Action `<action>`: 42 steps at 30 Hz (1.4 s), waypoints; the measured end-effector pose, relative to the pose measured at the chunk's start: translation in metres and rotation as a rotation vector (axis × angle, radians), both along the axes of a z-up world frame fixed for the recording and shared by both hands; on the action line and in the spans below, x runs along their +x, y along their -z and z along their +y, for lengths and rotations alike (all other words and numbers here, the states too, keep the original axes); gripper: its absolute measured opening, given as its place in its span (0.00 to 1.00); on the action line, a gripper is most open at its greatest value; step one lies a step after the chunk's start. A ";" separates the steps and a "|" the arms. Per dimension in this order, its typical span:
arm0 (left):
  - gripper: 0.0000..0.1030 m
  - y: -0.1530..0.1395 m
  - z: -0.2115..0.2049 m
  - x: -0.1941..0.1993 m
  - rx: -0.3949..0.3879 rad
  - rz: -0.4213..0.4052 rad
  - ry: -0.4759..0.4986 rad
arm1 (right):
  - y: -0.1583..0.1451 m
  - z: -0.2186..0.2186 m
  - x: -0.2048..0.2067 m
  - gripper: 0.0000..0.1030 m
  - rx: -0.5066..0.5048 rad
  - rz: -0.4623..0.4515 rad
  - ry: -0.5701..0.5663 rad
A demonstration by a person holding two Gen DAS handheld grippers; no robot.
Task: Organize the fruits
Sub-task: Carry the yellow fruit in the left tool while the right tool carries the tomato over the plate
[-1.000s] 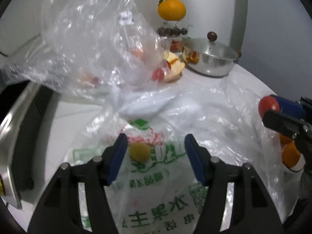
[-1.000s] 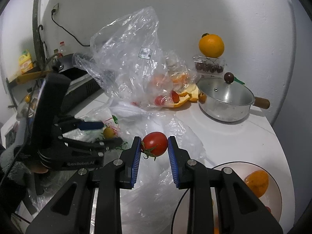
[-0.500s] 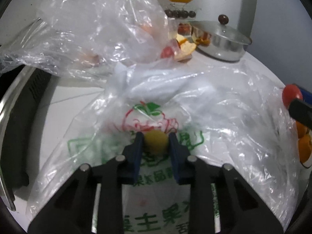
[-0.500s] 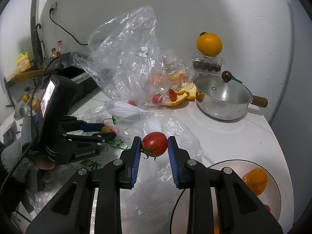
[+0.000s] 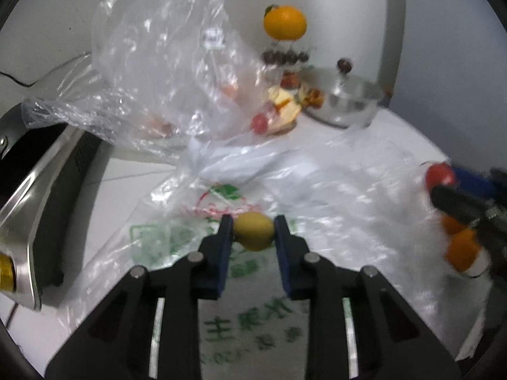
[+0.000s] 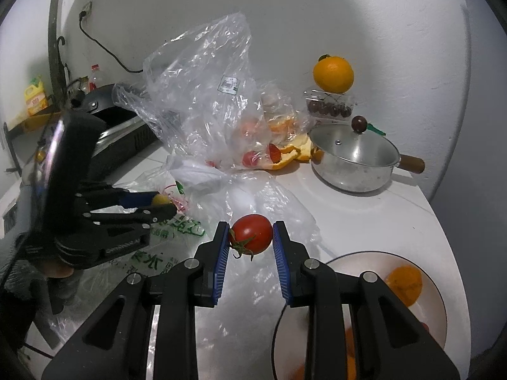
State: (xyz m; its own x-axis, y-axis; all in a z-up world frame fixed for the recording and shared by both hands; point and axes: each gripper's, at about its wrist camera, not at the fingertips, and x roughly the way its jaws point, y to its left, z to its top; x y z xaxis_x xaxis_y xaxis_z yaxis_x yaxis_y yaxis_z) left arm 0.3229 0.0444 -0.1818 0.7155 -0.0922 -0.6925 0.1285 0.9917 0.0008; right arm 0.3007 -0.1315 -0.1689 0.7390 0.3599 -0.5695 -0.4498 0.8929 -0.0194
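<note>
Blue pads of the left gripper [image 5: 253, 231] clamp a small yellow fruit [image 5: 253, 230], which hangs just above the printed bag [image 5: 221, 326]; the jaws are pressed against its two sides. The right gripper [image 6: 250, 236] is likewise clamped on a red tomato [image 6: 251, 233], held over loose clear film just left of the plate [image 6: 442, 310].

Judged from this, the step in hand is carrying both fruits to the plate. To do it well, the grip should stay light, since a ripe tomato bruises and the small yellow fruit could squirt sideways from flat pads. Lifting the left one clear of the bag first would keep the film from dragging along. Each fruit is best lowered onto a bare part of the plate before the jaws part, so nothing rolls off the counter edge.

Counted: two grippers, each with one fruit; one plate holding at least one orange piece [image 6: 404, 285], with more blurred below it; one lidded pot [image 6: 355, 161]; one whole orange [image 6: 332, 74] on a box of dark fruit [image 6: 329, 107]; one tall clear bag [image 6: 206, 101] with several red and orange fruits inside, too veiled to count.
</note>
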 end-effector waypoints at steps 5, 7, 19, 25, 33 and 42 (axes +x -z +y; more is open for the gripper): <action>0.26 -0.022 -0.009 -0.023 -0.061 -0.064 -0.016 | -0.001 -0.010 -0.010 0.29 0.001 0.005 0.005; 0.26 -0.025 -0.016 -0.032 -0.066 -0.074 -0.015 | -0.003 -0.015 -0.015 0.29 0.004 0.002 0.008; 0.26 -0.035 -0.069 -0.064 -0.148 -0.092 0.017 | -0.007 -0.057 -0.042 0.29 0.002 -0.023 0.041; 0.26 -0.038 -0.102 -0.068 -0.151 -0.089 0.065 | -0.005 -0.083 -0.045 0.29 0.004 -0.024 0.072; 0.26 -0.030 -0.138 -0.062 -0.132 -0.057 0.100 | 0.002 -0.114 -0.040 0.29 0.016 -0.013 0.107; 0.26 -0.013 -0.164 -0.049 -0.102 -0.022 0.106 | 0.019 -0.138 -0.025 0.29 0.023 0.025 0.121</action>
State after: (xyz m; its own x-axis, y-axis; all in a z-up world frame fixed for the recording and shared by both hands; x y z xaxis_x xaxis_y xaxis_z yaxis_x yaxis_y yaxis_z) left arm 0.2742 -0.1192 -0.1691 0.7133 -0.2372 -0.6595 0.2337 0.9676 -0.0953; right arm 0.2758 -0.2699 -0.1876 0.7636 0.2818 -0.5810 -0.3385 0.9409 0.0114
